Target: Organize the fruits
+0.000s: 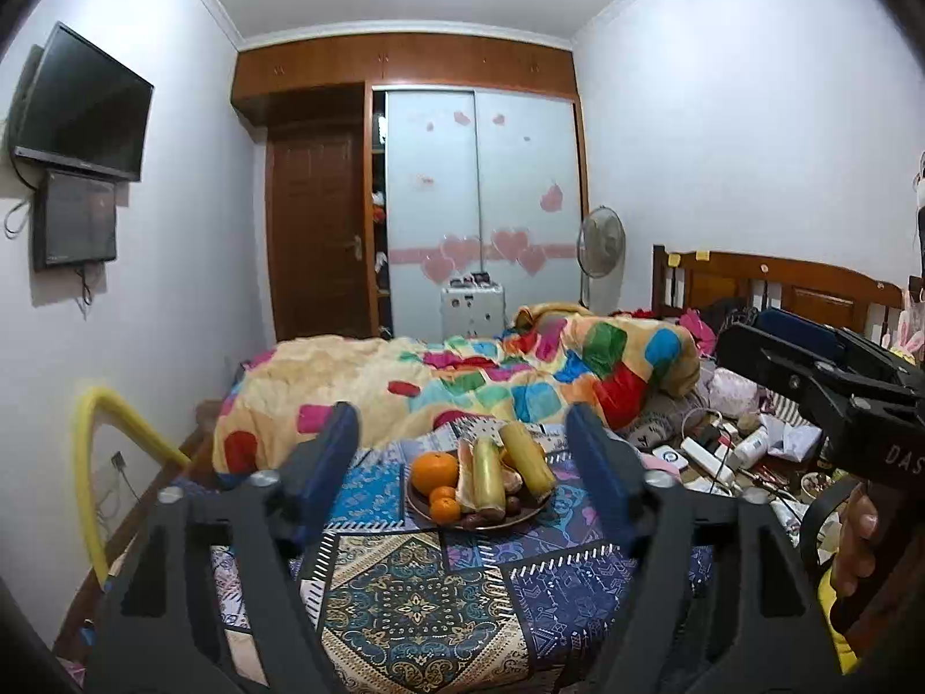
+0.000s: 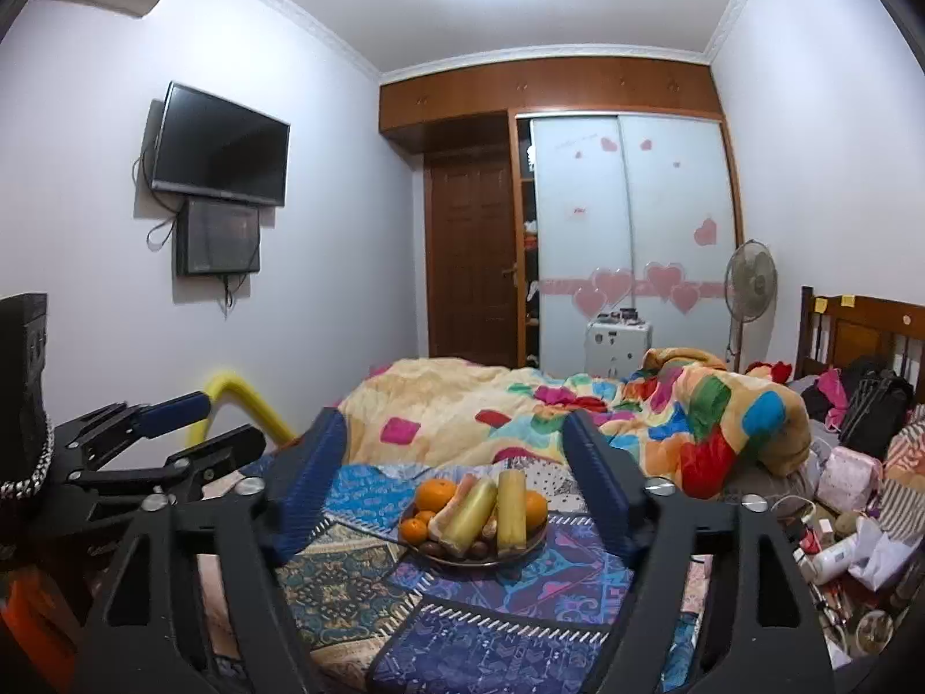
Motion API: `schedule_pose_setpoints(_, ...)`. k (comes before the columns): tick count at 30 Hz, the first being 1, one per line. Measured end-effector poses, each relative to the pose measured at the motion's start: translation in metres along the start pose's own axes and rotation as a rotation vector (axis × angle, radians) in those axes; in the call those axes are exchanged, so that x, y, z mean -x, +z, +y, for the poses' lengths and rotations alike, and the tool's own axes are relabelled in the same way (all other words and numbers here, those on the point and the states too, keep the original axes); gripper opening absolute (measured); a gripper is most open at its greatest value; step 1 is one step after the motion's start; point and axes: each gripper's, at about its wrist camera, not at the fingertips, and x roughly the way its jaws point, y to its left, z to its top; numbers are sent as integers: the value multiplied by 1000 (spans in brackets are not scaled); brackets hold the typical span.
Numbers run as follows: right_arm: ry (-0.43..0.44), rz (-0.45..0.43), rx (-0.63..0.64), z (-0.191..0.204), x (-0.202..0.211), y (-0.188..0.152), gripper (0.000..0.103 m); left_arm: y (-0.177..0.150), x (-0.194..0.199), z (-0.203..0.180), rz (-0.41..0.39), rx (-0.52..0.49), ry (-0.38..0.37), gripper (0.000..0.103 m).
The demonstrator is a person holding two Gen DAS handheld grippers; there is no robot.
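Note:
A brown plate (image 1: 520,516) (image 2: 523,552) sits on the patterned bedsheet, piled with fruit: a big orange (image 1: 433,471) (image 2: 436,493), small tangerines (image 1: 444,508) (image 2: 413,530), two yellow-green cane-like sticks (image 1: 526,457) (image 2: 511,512), peeled pieces and dark round fruits. My left gripper (image 1: 462,434) is open and empty, held back from the plate, which shows between its blue fingers. My right gripper (image 2: 454,439) is also open and empty, the plate just beyond it. Each gripper shows in the other's view: the right one at the right edge (image 1: 832,387), the left one at the left (image 2: 173,428).
A colourful quilt (image 1: 462,381) lies heaped behind the plate. Clutter of bottles, chargers and bags (image 1: 728,445) covers the bed's right side near the wooden headboard (image 1: 780,283). A yellow rail (image 1: 92,462) stands at the left bed edge. A wardrobe, fan and TV line the walls.

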Motion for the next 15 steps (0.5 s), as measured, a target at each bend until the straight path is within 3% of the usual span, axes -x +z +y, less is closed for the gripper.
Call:
schedule_pose_setpoints(4,-22,-17,3,3,10,0,90,2,13,0,-31,4,18,102)
schedule_pose_setpoints(7,-36,-26,7,6,16,-2,103,2,20,0,-40,7,26,103)
schedule_pose_setpoints(15,-49,-39,14,6,25,-3,103,0,30,-1,-44,12,33,103)
